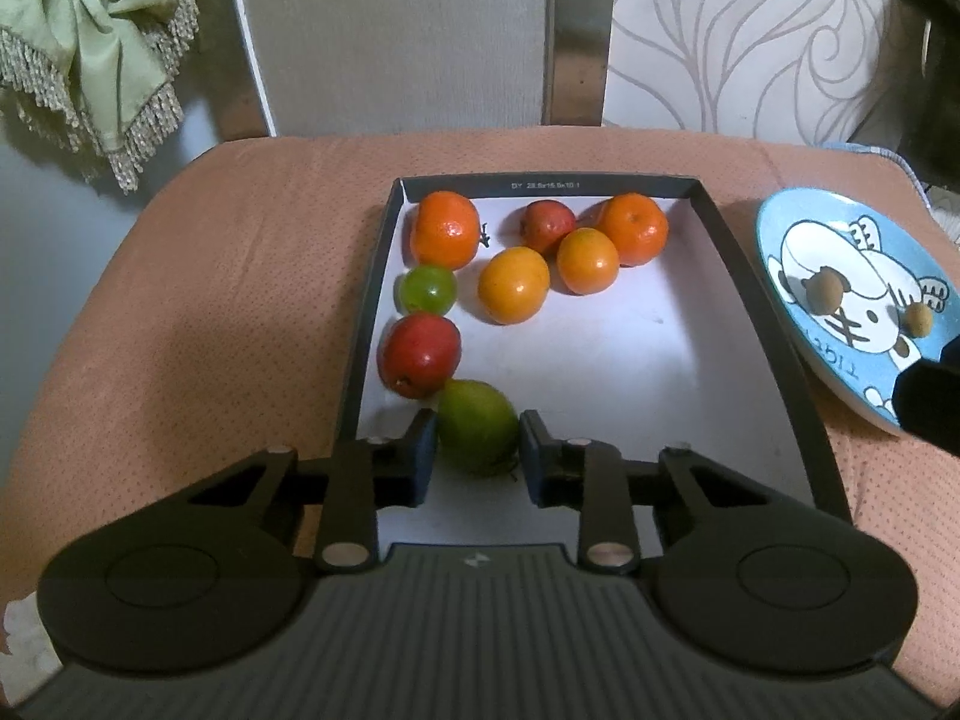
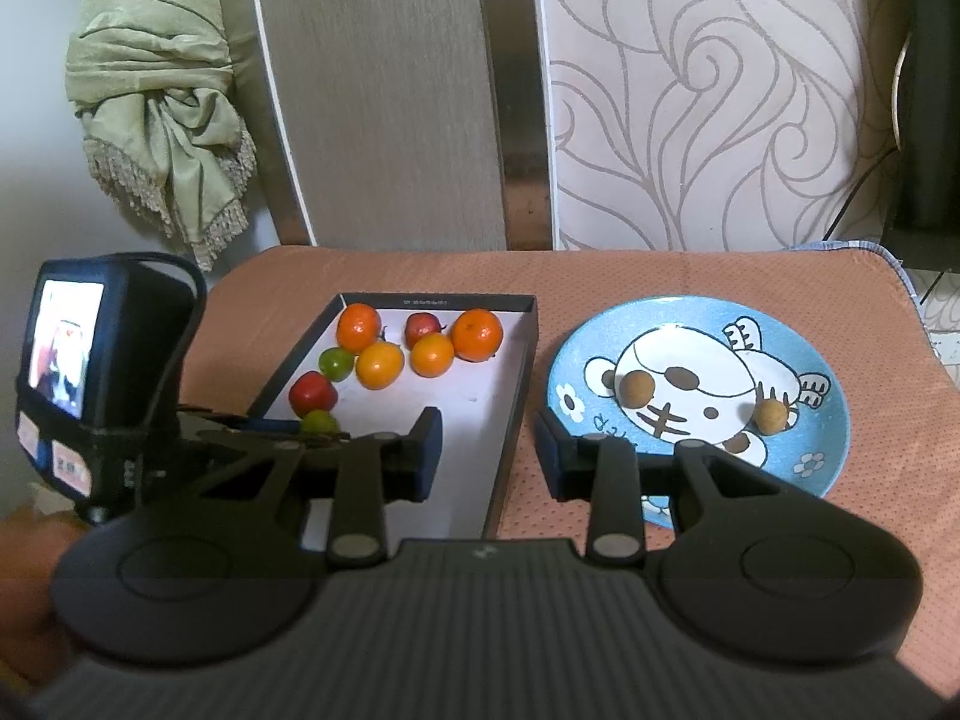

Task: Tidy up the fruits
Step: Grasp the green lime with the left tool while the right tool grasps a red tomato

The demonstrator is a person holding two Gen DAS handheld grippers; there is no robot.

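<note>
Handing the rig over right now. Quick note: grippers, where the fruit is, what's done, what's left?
Left gripper: jaws closed on the green pear-shaped fruit at the near end of the black tray, fruit not yet lifted.
Right gripper: empty, jaws part open, hovering over the gap between tray and blue plate.
In the tray: four orange fruits, two red, one round green, plus the gripped one.
On the plate: two small brown fruits only.
Done: seemingly just those two sorted.
Left: probably move the gripped fruit out, then the rest; which fruit goes where is unclear.
</note>
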